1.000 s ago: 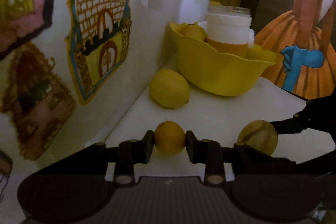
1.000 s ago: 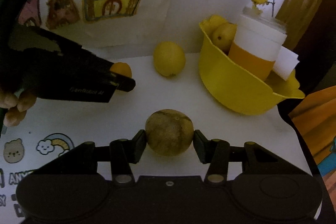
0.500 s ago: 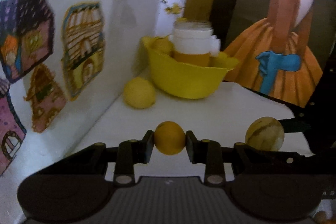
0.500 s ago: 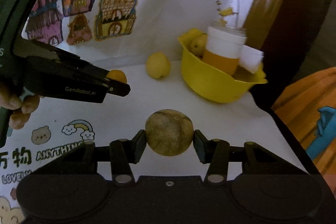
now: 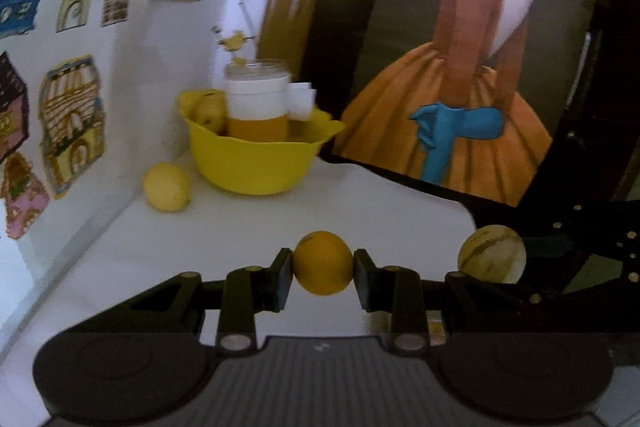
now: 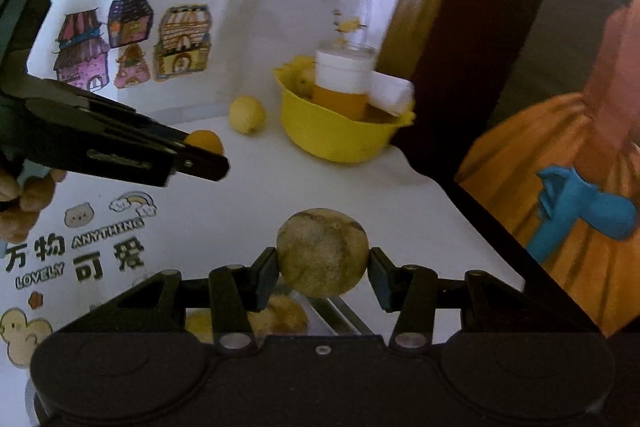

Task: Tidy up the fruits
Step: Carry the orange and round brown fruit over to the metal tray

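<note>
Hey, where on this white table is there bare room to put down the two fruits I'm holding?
The widest bare patch of the white table lies between the yellow bowl, the loose lemon and the tongs. The back corner is crowded: the bowl already holds a jar and fruit, with the lemon beside it. Under the right tongs more fruit sits.

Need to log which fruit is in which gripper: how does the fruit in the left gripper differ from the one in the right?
The orange fruit in the left gripper is smooth and evenly orange; the mottled fruit in the right gripper is dull tan-green with dark blotches. The orange fruit is smaller, so its jaws stand narrower than those on the mottled fruit. Both are round, clamped between the pads and held above the white table.
</note>
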The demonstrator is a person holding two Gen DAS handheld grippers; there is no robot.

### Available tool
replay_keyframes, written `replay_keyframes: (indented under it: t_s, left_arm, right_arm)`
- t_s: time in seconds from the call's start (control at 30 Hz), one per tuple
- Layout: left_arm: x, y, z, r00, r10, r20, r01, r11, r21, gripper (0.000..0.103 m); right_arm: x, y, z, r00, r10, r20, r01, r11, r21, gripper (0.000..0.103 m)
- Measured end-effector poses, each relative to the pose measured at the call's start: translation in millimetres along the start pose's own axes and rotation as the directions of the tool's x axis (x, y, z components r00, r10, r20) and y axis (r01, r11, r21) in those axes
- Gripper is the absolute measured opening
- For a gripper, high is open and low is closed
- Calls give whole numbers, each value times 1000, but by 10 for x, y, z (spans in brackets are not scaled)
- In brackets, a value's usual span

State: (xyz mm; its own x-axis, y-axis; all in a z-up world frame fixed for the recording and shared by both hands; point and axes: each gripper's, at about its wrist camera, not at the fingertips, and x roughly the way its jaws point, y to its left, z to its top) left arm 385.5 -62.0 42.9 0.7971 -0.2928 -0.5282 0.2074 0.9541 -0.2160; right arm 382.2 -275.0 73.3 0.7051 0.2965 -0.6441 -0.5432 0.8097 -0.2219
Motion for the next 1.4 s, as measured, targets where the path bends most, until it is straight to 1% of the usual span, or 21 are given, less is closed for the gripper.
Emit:
replay_keyframes:
  t_s: [0.2,0.4,0.53,0.7,0.93,1.03,1.13,1.23,1.4]
  left_arm:
    - [-97,-306,-154,997,-69,-24,70,997,30,35]
    - [-135,-643,-335,991,-123,-56,128,986,110,35]
    - [-112,-820,-408,987,-143,-74,153,977,147,35]
    - [10,-977,-426,983,-153,-98,169,969,179,35]
    - [188,-1103,-481,970,-175,-172,212,950,229,35]
    - [214,-1143,-527,965,-172,-197,223,936,273,35]
    - [237,-1206,-569,965,-154,-211,218,919,328,35]
    - [304,-1255,-570,966,-120,-231,196,919,343,35]
    - [411,-1314,-587,961,-90,-260,183,914,363,35]
  right_arm:
    - [-148,-160,-319,999,-20,-28,21,999,38,50]
    - [-216,-237,-575,999,-16,-43,19,997,77,50]
    - [-259,-273,-693,999,-21,-49,25,996,81,50]
    - [-298,-344,-858,996,-42,-73,48,995,83,50]
    - [-209,-421,-1017,992,-54,-112,62,995,73,50]
    - [-154,-500,-1054,993,-40,-114,51,994,98,50]
    - [-105,-574,-1067,994,-28,-106,39,994,105,51]
    - [-54,-625,-1077,994,-17,-105,29,994,106,50]
    - [17,-641,-1075,994,-11,-111,19,997,69,51]
